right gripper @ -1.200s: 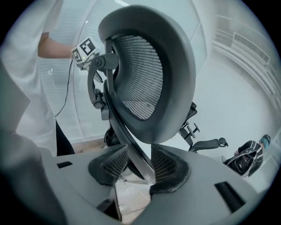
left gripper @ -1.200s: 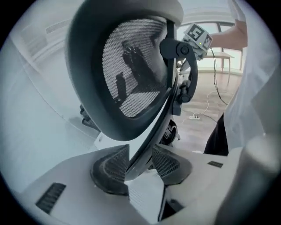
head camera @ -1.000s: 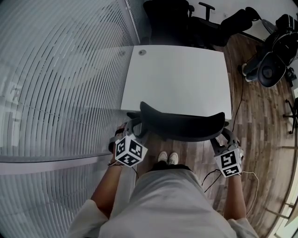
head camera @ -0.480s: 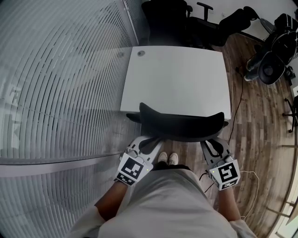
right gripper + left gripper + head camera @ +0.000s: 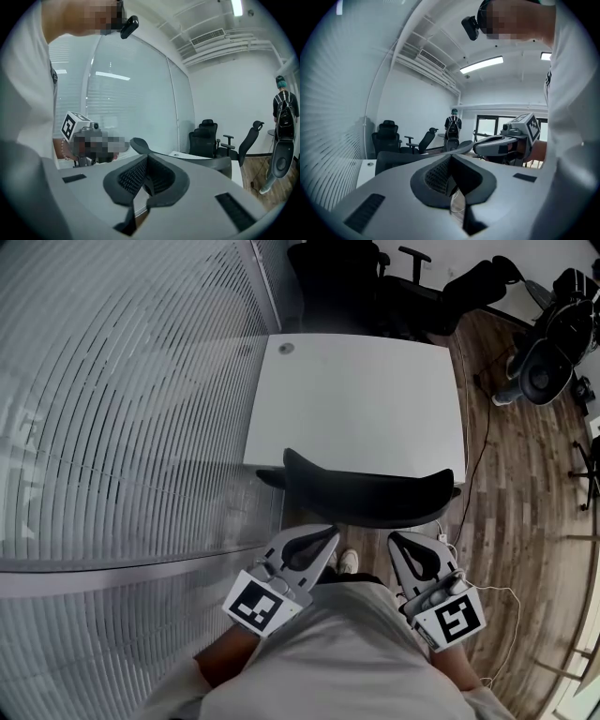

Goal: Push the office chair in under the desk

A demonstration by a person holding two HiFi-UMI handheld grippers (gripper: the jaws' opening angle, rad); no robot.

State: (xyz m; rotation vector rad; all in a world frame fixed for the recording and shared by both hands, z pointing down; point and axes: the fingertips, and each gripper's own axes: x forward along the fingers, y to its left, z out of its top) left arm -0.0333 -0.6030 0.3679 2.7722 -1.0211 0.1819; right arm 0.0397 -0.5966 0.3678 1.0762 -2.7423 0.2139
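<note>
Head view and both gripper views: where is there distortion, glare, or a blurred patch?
Head view: wide-angle lens bends the lines on the striped glass wall into arcs. Left gripper view: dark edges, bright ceiling lamp, mosaic patch above. Right gripper view: dark edges, light streaks on that wall, mosaic patches.

Bounded on the left by a striped frosted glass partition point(image 5: 122, 399). Floored in wood planks point(image 5: 525, 474). Furnished at the far side with spare black chairs point(image 5: 337, 282) against a white wall point(image 5: 234, 93). Lit by a ceiling strip light point(image 5: 482, 64) beside an air vent point(image 5: 433, 59). Glazed at the back with dark-framed windows point(image 5: 487, 126).
</note>
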